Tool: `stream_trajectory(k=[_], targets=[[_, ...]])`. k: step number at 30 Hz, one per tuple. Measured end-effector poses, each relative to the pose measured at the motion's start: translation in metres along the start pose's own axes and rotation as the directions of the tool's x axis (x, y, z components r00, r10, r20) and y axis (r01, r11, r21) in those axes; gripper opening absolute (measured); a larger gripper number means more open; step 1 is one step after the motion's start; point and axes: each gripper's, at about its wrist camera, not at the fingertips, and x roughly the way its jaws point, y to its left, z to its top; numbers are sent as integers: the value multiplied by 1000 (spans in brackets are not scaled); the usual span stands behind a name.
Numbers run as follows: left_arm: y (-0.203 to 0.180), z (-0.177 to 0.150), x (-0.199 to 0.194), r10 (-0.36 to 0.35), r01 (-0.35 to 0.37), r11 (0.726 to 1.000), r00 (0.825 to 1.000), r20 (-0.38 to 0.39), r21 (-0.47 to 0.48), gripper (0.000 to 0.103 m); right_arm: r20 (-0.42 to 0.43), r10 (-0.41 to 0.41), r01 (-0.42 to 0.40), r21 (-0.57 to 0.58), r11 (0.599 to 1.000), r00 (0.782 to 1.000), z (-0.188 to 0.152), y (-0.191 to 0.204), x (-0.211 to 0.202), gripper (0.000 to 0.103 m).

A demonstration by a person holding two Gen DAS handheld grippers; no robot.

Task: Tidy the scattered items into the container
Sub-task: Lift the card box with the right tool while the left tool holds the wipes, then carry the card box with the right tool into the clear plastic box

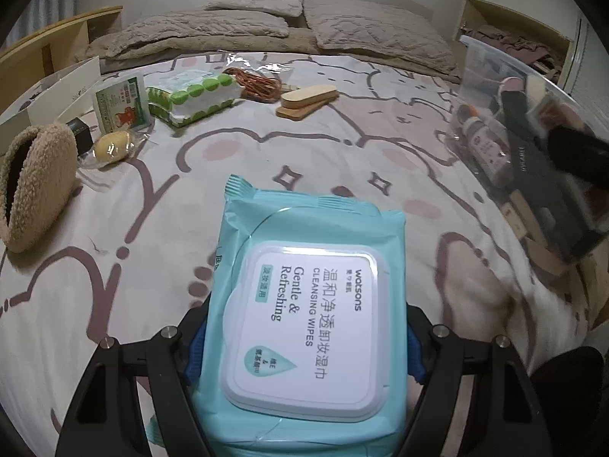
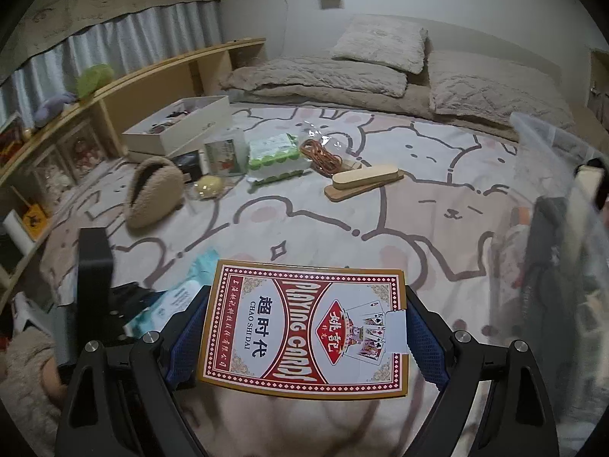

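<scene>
Left wrist: left claw [image 1: 304, 342] pinching wipes pack [image 1: 304, 304], bare bedsheet [image 1: 171, 228] ahead, clear bin [image 1: 533, 160] at rt edge.

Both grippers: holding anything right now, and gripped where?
Left gripper clamps the wipes pack across its two long side edges. Right gripper clamps the playing-card box across its two opposite narrow edges, face up.

You're in a home bedroom, bed with cartoon-bear sheet [image 2: 437, 175], pillows [image 2: 380, 42] at twelve o'clock, curtained window [image 2: 125, 34] at ten o'clock.
</scene>
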Motion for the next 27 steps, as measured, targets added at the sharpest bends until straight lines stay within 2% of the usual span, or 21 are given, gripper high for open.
stream_trajectory(k=[6,9,16,20,27], targets=[[-12,-4,-11,-7,8,1000,1000,-15,20,78,23,-48,49,-32,998,999,2,-3,-48,92],[-17,-3,-21,-9,9,1000,1000,-9,23,78,19,-46,46,-17,999,999,4,-11,-66,92],[-29,12,-52,-36,35,999,999,36,38,78,-22,-39,39,5,999,999,15,-33,-110,92],[-41,24,-70,-52,47,997,996,74,68,78,6,-59,59,5,998,998,32,-49,-149,92],[-66,43,-82,-101,94,991,991,85,92,78,50,-169,173,-87,981,984,60,-77,-197,92]])
